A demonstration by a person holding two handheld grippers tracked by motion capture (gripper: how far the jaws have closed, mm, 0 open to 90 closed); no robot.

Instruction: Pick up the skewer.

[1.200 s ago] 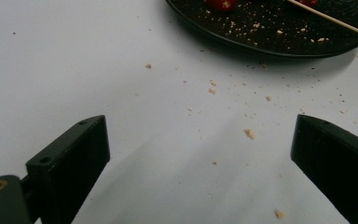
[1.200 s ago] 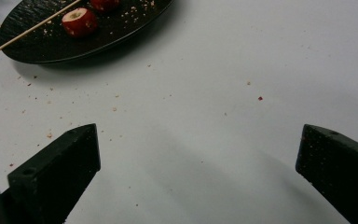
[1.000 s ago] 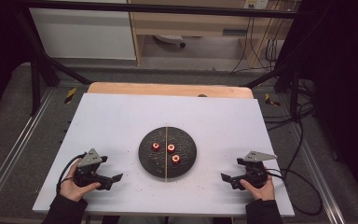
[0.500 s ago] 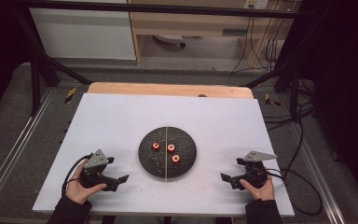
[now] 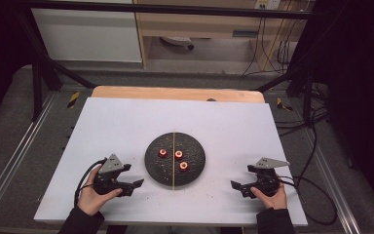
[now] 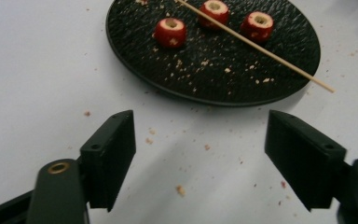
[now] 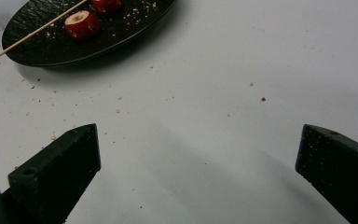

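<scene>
We see a round black plate (image 5: pixel 152 163) in the middle of the white table (image 5: pixel 117 126), textured and scattered with pale crumbs. On it sit three small cored red fruits (image 5: pixel 178 154), each with a pale hollow on top, and a thin wooden skewer (image 5: pixel 174 161) lies across the plate, its ends past the rim. At the left, our left tool (image 5: pixel 135 185) has just been closing its jaws; they stand moderately apart with only bare table between them, just short of the plate's edge. The left hand (image 5: pixel 93 195) grips its body, jaws aimed toward the plate. At the right, our right tool (image 5: pixel 237 187) rests low, jaws wide apart and empty, well apart from the plate, its hand (image 5: pixel 269 196) behind it.
</scene>
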